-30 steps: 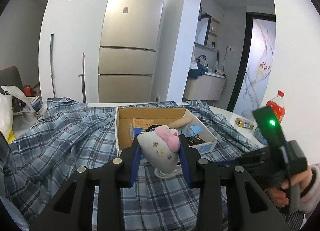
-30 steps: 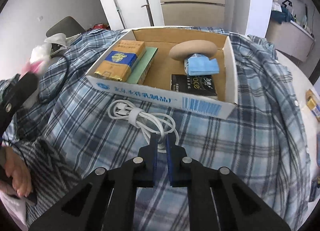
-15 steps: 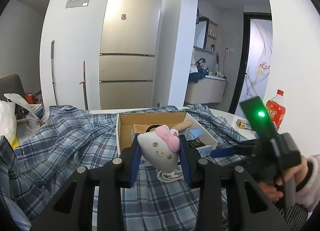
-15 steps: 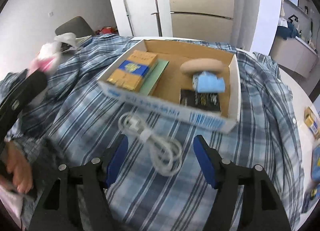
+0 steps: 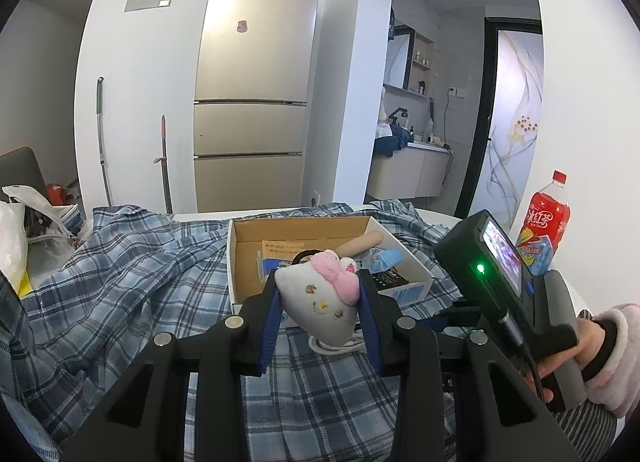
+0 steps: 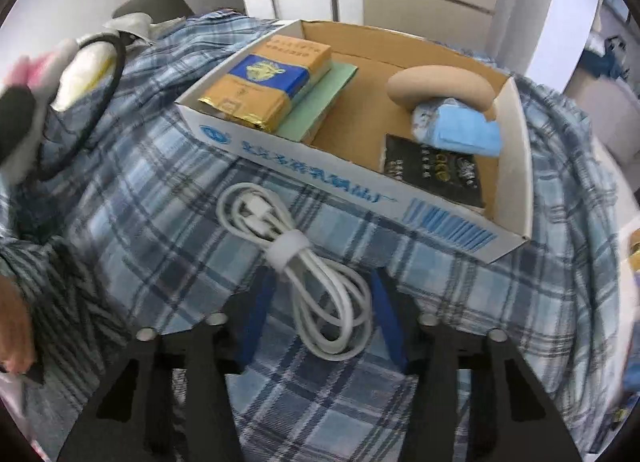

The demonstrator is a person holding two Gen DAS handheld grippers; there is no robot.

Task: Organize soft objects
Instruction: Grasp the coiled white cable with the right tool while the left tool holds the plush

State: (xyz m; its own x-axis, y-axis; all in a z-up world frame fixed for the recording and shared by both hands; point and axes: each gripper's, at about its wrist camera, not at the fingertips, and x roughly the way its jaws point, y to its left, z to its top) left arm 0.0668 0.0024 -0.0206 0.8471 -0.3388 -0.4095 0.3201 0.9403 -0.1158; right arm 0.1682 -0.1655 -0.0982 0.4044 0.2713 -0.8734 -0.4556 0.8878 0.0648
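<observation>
Since half a second ago, right gripper [image 6: 320, 302] has dropped lower, its blue-padded jaws spread wide either side of the coiled white charging cable [image 6: 298, 270] on the blue plaid cloth [image 6: 140, 198], not gripping. Left gripper [image 5: 320, 312] stays clamped on the white plush cat head with pink bow [image 5: 320, 298], held above the cloth. Open cardboard box [image 6: 348, 186] sits at 12 o'clock of the cable, just beside it. Red soda bottle [image 5: 546, 214] at 3 o'clock.
</observation>
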